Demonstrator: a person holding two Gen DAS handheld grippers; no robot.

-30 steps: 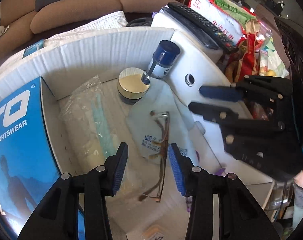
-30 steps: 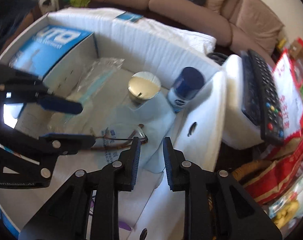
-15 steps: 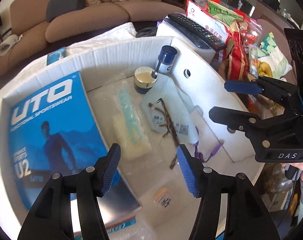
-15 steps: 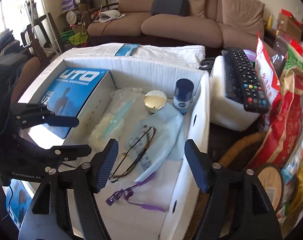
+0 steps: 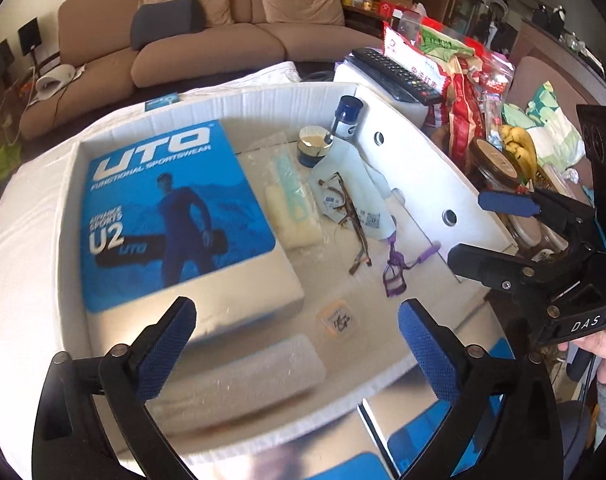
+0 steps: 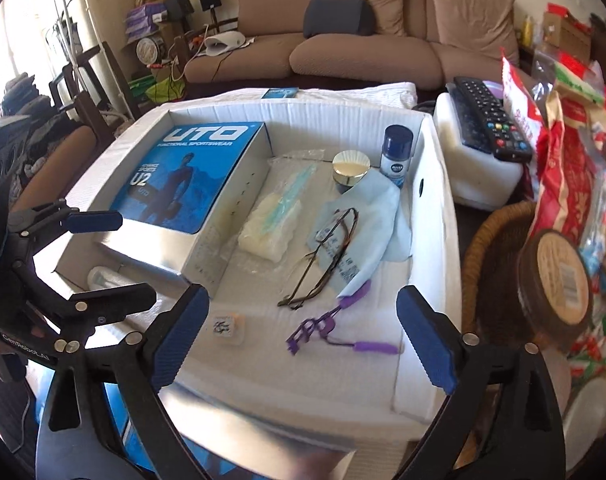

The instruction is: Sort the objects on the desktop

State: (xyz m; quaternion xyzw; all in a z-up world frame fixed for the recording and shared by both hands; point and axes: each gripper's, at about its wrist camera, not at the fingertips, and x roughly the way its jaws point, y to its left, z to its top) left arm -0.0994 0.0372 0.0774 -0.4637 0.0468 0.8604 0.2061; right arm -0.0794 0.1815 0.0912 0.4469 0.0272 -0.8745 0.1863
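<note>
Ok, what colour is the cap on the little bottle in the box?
Dark blue. The bottle stands upright in the far right corner of the box, clearest in the right wrist view.

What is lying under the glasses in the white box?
The glasses lie on a pale blue pouch with a printed label. Whatever is beneath that pouch is covered.

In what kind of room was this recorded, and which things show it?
Most likely a home living room. A brown sofa with cushions stands behind the table, a TV remote control lies beside the white cardboard box, and snack bags and bananas are piled at the side.
</note>
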